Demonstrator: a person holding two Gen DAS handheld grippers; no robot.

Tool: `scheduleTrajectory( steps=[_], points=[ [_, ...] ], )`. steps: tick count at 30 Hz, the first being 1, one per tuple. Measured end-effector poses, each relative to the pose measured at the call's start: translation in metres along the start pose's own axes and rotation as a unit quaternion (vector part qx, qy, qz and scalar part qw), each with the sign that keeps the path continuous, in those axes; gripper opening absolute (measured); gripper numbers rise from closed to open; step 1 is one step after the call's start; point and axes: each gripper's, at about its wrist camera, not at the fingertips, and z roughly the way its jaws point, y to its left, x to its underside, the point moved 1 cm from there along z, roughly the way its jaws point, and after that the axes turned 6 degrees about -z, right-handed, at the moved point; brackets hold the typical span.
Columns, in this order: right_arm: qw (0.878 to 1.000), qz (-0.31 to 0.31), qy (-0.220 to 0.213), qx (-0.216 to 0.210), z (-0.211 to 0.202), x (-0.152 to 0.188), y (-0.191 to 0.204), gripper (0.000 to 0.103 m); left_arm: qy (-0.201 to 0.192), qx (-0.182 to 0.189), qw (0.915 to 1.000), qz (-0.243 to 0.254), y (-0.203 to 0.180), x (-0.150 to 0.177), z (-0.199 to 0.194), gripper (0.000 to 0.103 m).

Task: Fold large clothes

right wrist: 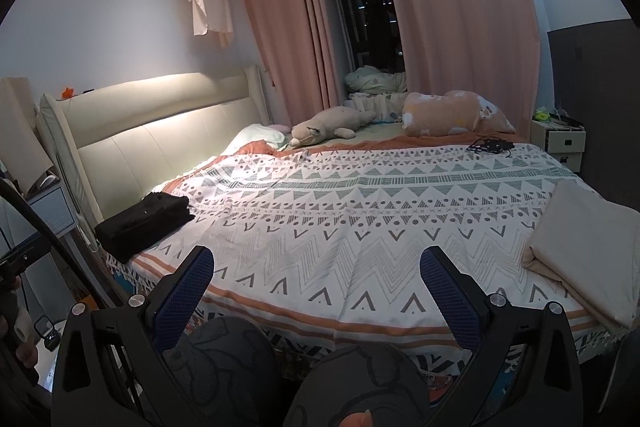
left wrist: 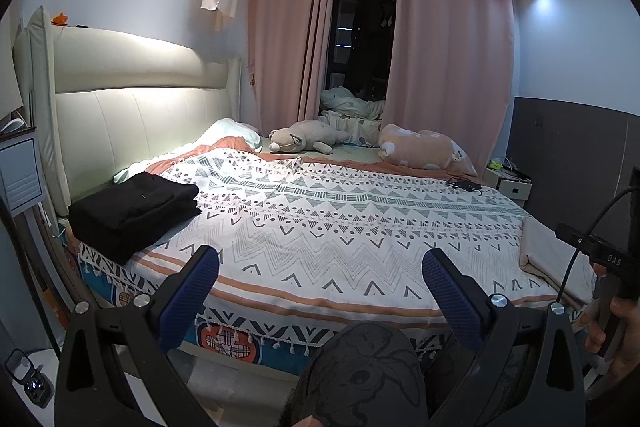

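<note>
Both grippers spread wide, empty, held above the bed's near edge.
Left gripper and right gripper hold nothing; folded black fabric garment stack lies flat at the bed's headboard-side corner, folded beige cloth at the opposite near corner, both on the white geometric-patterned bedspread. "DAS" reads on the black handheld device.
</note>
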Motion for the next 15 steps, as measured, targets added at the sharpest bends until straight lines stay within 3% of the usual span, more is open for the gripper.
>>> scheduleTrajectory(
  steps=[15],
  points=[
    [1.0,0.002,-0.002,0.002,0.001,0.0025,0.0014,0.103,0.005,0.002,1.0,0.002,-0.0013,-0.0013,0.0039,0.103]
  ],
)
